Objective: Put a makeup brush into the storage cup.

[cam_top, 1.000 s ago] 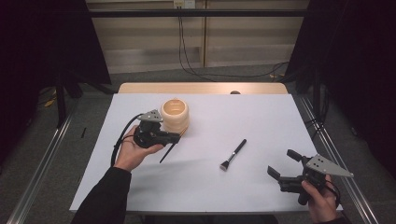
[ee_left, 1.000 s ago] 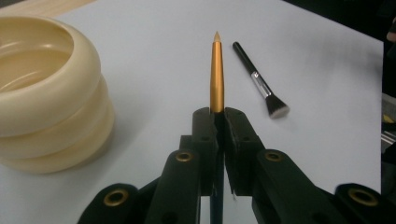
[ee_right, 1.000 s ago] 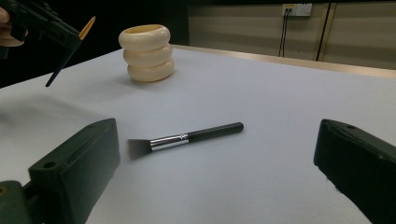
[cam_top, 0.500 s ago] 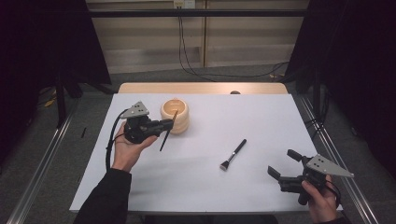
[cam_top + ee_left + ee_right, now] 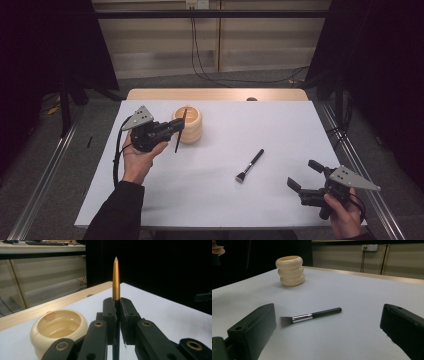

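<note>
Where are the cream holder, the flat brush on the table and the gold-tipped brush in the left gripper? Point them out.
cream holder point(image 5: 290, 271), right gripper view, middle ring.
flat brush point(image 5: 249, 165), high view, ferrule.
gold-tipped brush point(image 5: 116, 280), left gripper view, gold shaft.
left gripper point(image 5: 116, 305), left gripper view, between fingertips.

One cream ribbed holder point(image 5: 190, 125) stands on one white table point(image 5: 280, 130). There are two brushes: one gold-handled brush point(image 5: 116, 277) and one black-handled makeup brush point(image 5: 249, 165).

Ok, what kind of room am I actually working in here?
Probably a lab-style recording bay rather than a home. A white table stands alone between black curtains, metal floor rails run along both sides, and loose cables hang down the bare panelled back wall.
</note>
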{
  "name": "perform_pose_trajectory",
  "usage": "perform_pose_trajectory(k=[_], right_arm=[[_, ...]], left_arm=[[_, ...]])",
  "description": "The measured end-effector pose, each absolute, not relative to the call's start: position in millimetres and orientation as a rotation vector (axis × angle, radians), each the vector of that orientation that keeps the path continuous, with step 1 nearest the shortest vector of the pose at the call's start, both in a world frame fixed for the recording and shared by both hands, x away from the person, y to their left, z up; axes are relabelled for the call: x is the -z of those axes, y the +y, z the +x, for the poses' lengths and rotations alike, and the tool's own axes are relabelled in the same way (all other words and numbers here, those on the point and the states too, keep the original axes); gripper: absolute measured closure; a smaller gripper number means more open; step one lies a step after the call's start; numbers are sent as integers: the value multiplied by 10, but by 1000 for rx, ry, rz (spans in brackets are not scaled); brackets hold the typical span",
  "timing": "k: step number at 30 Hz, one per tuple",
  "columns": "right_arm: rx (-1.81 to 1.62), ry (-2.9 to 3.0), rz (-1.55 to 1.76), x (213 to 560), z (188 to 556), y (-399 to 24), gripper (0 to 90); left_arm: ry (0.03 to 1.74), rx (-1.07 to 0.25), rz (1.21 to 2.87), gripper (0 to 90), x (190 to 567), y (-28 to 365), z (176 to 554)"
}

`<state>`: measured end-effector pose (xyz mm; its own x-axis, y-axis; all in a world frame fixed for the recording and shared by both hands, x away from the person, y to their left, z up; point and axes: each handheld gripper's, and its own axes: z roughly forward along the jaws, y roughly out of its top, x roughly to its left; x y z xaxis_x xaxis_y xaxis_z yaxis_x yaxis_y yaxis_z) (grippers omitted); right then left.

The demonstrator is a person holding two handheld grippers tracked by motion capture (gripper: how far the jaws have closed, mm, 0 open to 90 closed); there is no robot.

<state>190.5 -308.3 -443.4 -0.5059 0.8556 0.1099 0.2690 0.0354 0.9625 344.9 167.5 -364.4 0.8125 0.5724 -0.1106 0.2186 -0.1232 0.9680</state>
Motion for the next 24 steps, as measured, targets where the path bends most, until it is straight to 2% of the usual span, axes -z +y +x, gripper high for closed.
perform_pose_trajectory(k=[18, 24], right_arm=[[-1532, 1770, 1119, 4427, 1889, -3056, 0], [-1531, 1767, 1124, 4427, 1889, -3057, 0]], left_arm=[[678, -389, 1686, 838, 3536, 1698, 3617], [645, -400, 1695, 838, 3473, 1632, 3667]])
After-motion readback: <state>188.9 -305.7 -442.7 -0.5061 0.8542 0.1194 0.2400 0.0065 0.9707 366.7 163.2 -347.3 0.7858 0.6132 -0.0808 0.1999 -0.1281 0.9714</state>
